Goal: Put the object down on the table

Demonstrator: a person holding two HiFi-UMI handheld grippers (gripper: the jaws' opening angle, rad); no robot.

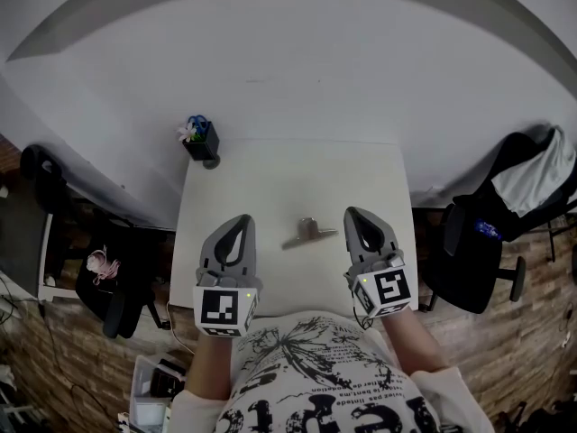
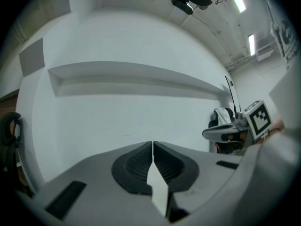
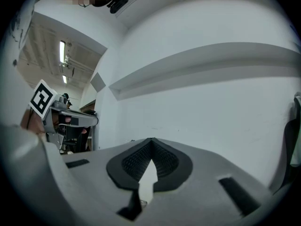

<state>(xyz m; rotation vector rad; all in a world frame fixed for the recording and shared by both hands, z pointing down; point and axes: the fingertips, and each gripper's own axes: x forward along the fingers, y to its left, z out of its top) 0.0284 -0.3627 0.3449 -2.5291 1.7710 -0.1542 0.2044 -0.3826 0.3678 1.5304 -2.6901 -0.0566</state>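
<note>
lying on the table: the small grey metal object (image 1: 307, 234), a flat bar with a short stub on its far edge, rests free on the white rectangular table (image 1: 297, 170), in the near half.
flanking it: the left gripper (image 1: 242, 220) and the right gripper (image 1: 354, 213) point away from the person, one on each side of the object, both apart from it; the right one is the nearer.
left jaws: together, the dark ribbed pads (image 2: 136, 166) meeting along a thin seam, with nothing held between them.
right jaws: together as well, the dark ribbed pads (image 3: 164, 161) closed tip to tip, gripping nothing.
marker cubes: a white cube with black squares sits at the rear of each gripper, left cube (image 1: 225, 308) and right cube (image 1: 386, 289).
far left corner of the table: a black square pot (image 1: 202, 144) holding blue-handled scissors and a pale flower.
right of the table: a black office chair (image 1: 473, 246) with pale cloth over its back.
left of the table: another dark chair (image 1: 117, 287) on the brick-pattern floor.
bottom edge: the person's white shirt with black print (image 1: 306, 377).
beyond the jaws: both gripper views face a plain white wall (image 2: 131, 112) with a long ledge.
</note>
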